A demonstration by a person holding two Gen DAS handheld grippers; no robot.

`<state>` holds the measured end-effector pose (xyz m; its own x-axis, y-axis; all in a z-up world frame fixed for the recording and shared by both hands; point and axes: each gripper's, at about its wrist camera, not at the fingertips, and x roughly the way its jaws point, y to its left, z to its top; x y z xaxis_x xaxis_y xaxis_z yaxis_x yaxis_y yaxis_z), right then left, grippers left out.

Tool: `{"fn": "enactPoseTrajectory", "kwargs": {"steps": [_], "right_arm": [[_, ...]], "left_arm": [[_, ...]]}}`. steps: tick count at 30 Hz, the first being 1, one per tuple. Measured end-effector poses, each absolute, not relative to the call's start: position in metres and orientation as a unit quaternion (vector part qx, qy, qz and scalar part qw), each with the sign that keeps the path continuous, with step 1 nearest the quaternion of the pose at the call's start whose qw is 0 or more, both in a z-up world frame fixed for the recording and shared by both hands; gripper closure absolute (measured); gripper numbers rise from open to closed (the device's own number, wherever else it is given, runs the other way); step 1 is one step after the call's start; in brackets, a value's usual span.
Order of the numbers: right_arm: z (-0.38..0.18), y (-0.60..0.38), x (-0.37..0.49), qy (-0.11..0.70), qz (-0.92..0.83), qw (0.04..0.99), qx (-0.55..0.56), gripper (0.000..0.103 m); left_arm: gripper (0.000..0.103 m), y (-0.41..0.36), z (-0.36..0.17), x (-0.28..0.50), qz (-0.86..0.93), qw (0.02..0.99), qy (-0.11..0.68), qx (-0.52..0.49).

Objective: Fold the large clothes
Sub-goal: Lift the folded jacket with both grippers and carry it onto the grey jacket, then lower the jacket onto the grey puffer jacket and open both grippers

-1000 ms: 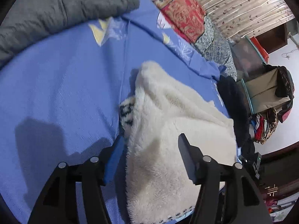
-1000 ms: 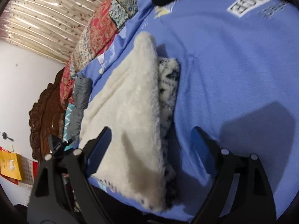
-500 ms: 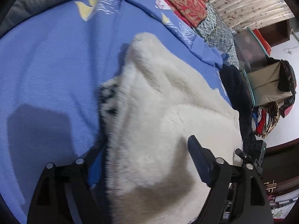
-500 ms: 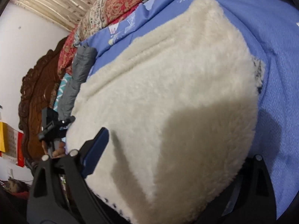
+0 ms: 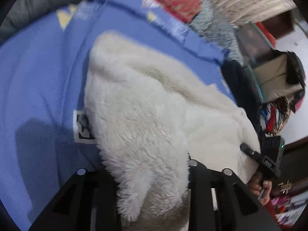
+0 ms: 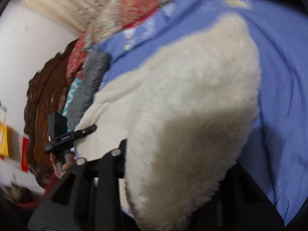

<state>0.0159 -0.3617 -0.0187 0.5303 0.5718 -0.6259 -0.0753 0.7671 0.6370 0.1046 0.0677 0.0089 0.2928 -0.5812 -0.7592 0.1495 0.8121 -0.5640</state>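
Fleece first: we see a thick cream-white fleece garment [image 5: 146,115] lying bunched on a blue bedsheet [image 5: 38,80], spread from the near edge toward the far side of the bed. We have the left gripper [image 5: 152,171] with its jaws just closed in onto a near fold of the fleece, fabric bulging up between the black fingers [image 5: 200,175]. We have the right gripper [image 6: 173,163] the same way, jaws just closed and pinching the other near corner of that garment [image 6: 192,105]; its right finger is buried under pile, left finger [image 6: 113,165] visible. Each view catches the other tool and a hand [image 5: 259,188] at the garment's side. Grey folded quilt [image 5: 48,2] sits far left, red patterned blanket [image 5: 175,2] far. Printed label [image 5: 82,127] on the sheet peeks out just left of the fleece.
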Motion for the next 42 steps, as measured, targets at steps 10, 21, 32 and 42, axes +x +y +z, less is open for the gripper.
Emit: {"fn": "enactPoseTrajectory", "kwargs": {"steps": [10, 21, 32, 42], "right_arm": [[0.123, -0.237, 0.041, 0.345, 0.310, 0.878, 0.116, 0.073], [0.238, -0.028, 0.202, 0.270, 0.373, 0.887, -0.006, 0.073], [0.153, 0.091, 0.394, 0.342, 0.072, 0.936, 0.033, 0.012], [0.062, 0.175, 0.357, 0.403, 0.192, 0.889, -0.105, 0.012]], "left_arm": [[0.053, 0.142, 0.112, 0.068, -0.242, 0.848, 0.412, -0.227], [0.053, 0.334, 0.210, 0.101, -0.061, 0.939, 0.246, -0.234], [0.032, 0.473, 0.063, 0.230, 0.218, 0.851, 0.404, -0.257], [0.025, 0.470, 0.087, 0.191, 0.248, 0.874, 0.342, -0.241]]}}
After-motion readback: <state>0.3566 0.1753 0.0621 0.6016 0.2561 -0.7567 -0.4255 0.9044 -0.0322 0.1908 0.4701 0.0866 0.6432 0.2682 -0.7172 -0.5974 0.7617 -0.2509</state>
